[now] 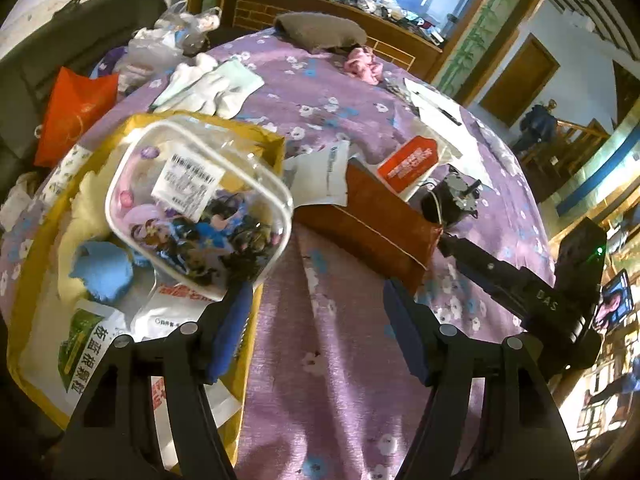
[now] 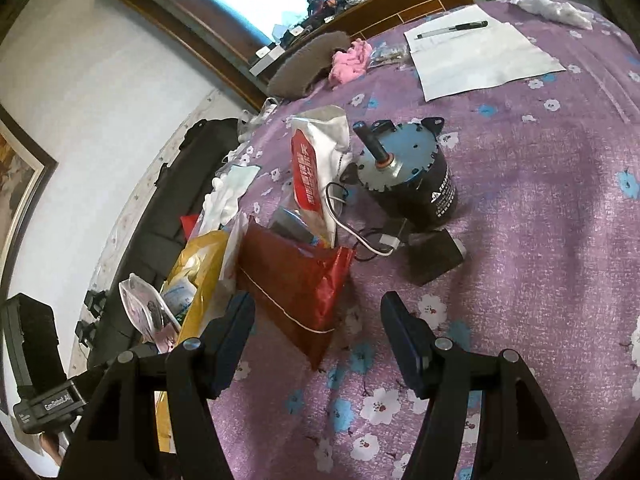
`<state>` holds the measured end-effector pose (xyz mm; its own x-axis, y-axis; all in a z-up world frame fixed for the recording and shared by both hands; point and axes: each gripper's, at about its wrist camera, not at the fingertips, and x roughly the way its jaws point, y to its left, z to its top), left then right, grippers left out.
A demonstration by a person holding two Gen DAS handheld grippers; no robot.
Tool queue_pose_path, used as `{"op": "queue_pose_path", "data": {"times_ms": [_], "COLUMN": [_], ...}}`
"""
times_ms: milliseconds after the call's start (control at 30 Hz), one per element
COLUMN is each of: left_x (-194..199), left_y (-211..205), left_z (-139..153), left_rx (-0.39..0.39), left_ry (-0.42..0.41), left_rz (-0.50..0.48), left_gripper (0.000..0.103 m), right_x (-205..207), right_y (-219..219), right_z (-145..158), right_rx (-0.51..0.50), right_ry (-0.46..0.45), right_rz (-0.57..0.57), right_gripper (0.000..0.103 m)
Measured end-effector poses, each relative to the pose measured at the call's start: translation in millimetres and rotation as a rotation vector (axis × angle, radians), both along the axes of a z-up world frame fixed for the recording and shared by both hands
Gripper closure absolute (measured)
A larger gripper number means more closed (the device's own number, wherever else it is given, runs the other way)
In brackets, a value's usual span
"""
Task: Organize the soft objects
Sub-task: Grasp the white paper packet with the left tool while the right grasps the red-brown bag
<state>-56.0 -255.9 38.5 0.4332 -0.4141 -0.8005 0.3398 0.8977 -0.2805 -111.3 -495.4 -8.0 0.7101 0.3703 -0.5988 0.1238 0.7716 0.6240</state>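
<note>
A yellow bag [image 1: 36, 292] lies open on the purple floral bedspread [image 1: 332, 340] at the left, holding packets and blue and cream soft pieces. A clear pouch [image 1: 200, 204] with cartoon prints lies on its rim, touching my left gripper's left finger. My left gripper [image 1: 316, 320] is open and empty. A red bag [image 2: 292, 280] lies just ahead of my right gripper [image 2: 316, 328], which is open and empty. White socks [image 1: 208, 84] and a pink cloth [image 1: 362, 64] lie farther back.
A black and blue electric motor [image 2: 408, 176] with a cord stands beside the red bag. A red and white packet [image 2: 316, 164] sticks out of the red bag. Paper with a pen [image 2: 480, 52] lies at the back. A brown cushion [image 1: 320, 30] sits at the far edge.
</note>
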Motion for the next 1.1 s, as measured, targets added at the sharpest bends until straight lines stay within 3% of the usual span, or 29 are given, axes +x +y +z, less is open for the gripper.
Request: {"op": "queue_pose_path", "data": {"times_ms": [100, 200, 300, 367, 467, 500, 600, 667, 733, 833, 967, 1033, 1067, 1100], "left_x": [-1, -3, 2, 12, 33, 45, 70, 88, 105, 115, 121, 117, 115, 114], "left_y": [2, 10, 16, 8, -23, -41, -68, -79, -90, -104, -85, -72, -66, -61], "left_z": [5, 17, 30, 32, 32, 28, 14, 4, -4, -23, -38, -38, -39, -38], "left_rx": [-0.009, -0.081, -0.142, -0.135, -0.004, 0.099, 0.259, 0.309, 0.352, 0.452, 0.435, 0.41, 0.415, 0.393], "left_ry": [0.003, 0.013, 0.004, 0.011, -0.02, -0.051, -0.069, -0.04, -0.017, 0.008, 0.074, 0.057, 0.059, 0.068], "left_rz": [-0.006, -0.025, -0.016, -0.023, -0.05, -0.064, -0.094, -0.087, -0.09, -0.12, -0.094, -0.065, -0.053, -0.049], "left_gripper": [0.034, 0.034, 0.034, 0.035, 0.034, 0.034, 0.034, 0.034, 0.034, 0.034, 0.055, 0.072, 0.088, 0.089], "right_x": [0, 6, 19, 31, 42, 42, 39, 37, 36, 34, 30, 28, 27, 27], "right_y": [1, 6, 14, 18, 20, 20, 18, 17, 16, 16, 21, 22, 24, 25], "right_z": [-1, -5, -11, -14, -17, -19, -23, -21, -21, -20, -16, -14, -12, -11], "right_rx": [0.011, 0.033, 0.037, 0.061, 0.037, 0.033, 0.03, 0.028, 0.031, 0.047, 0.036, 0.035, 0.031, 0.03], "right_ry": [0.002, 0.009, 0.08, 0.128, 0.136, 0.13, 0.099, 0.089, 0.094, 0.097, 0.096, 0.09, 0.084, 0.078], "right_rz": [0.017, 0.056, 0.068, 0.082, 0.057, 0.048, 0.042, 0.045, 0.041, 0.047, 0.065, 0.071, 0.076, 0.078], "right_gripper": [0.038, 0.038, 0.038, 0.038, 0.039, 0.04, 0.047, 0.052, 0.065, 0.068, 0.076, 0.079, 0.079, 0.08]}}
